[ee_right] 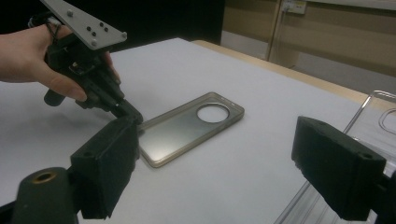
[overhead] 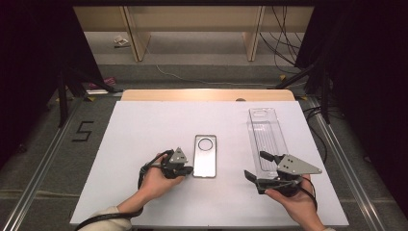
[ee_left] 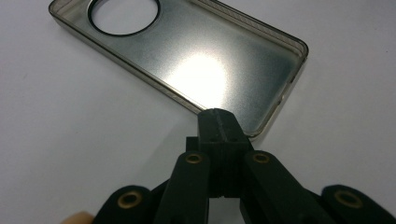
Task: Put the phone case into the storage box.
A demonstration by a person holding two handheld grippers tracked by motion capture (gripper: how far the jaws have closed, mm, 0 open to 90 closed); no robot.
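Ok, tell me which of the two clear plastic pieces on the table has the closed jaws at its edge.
The smoky grey phone case with the round hole, mid-table; the left gripper meets its near corner. The clear tray is longer, colourless, by the open right gripper.

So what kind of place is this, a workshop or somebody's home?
Probably a lab recording station, not a home: a white-covered table fenced by black curtains, cables on the grey floor, and a taped numeral 5 beside the table.
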